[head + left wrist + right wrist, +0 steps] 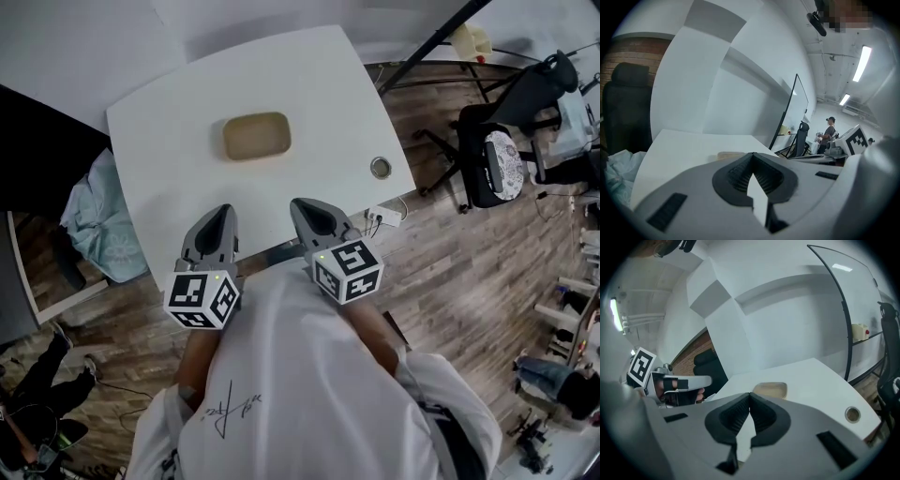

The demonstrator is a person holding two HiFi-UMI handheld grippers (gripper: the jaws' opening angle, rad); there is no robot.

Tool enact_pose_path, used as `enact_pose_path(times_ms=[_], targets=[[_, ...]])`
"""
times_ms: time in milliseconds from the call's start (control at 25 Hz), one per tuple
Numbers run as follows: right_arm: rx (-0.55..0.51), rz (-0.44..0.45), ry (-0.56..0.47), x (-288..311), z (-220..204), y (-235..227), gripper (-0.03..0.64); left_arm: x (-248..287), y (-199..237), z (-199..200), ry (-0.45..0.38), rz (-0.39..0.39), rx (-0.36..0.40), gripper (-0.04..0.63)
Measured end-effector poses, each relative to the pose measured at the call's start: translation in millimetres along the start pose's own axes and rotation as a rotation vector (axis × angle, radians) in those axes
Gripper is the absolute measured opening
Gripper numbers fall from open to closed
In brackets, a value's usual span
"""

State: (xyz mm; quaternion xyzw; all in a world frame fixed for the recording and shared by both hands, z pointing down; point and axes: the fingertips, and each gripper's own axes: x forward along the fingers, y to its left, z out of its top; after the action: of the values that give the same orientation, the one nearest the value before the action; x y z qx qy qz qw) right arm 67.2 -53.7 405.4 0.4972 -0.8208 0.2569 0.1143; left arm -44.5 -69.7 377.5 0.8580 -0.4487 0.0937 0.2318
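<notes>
Shallow tan round-cornered dish sits mid-table, empty, its long axis running left to right. It lies straight ahead of both tools and well apart from them, neither clearly nearer. Left gripper hovers at the near edge, jaws closed tip to tip with nothing between them. Right gripper is the same, pinched together and empty. Underneath, a white table with a round metal grommet. Beyond it, wood-plank floor and a black office chair off right.
</notes>
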Motion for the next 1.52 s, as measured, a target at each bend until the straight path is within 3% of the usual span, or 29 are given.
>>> enact_pose_path(times_ms=[640,1120,1520], targets=[[0.014,0.145,0.021,19.0,-4.8,-26.9,0.009,27.3,-2.6,-15.6,0.062,0.082,-0.005,0.003],[0.071,0.156,0.067,36.0,-18.2,-49.2,0.009,38.8,3.7,-33.0,0.098,0.102,-0.068,0.003],[0.129,0.176,0.086,58.0,-24.3,-58.2,0.009,46.5,15.3,-25.9,0.108,0.105,-0.07,0.003]])
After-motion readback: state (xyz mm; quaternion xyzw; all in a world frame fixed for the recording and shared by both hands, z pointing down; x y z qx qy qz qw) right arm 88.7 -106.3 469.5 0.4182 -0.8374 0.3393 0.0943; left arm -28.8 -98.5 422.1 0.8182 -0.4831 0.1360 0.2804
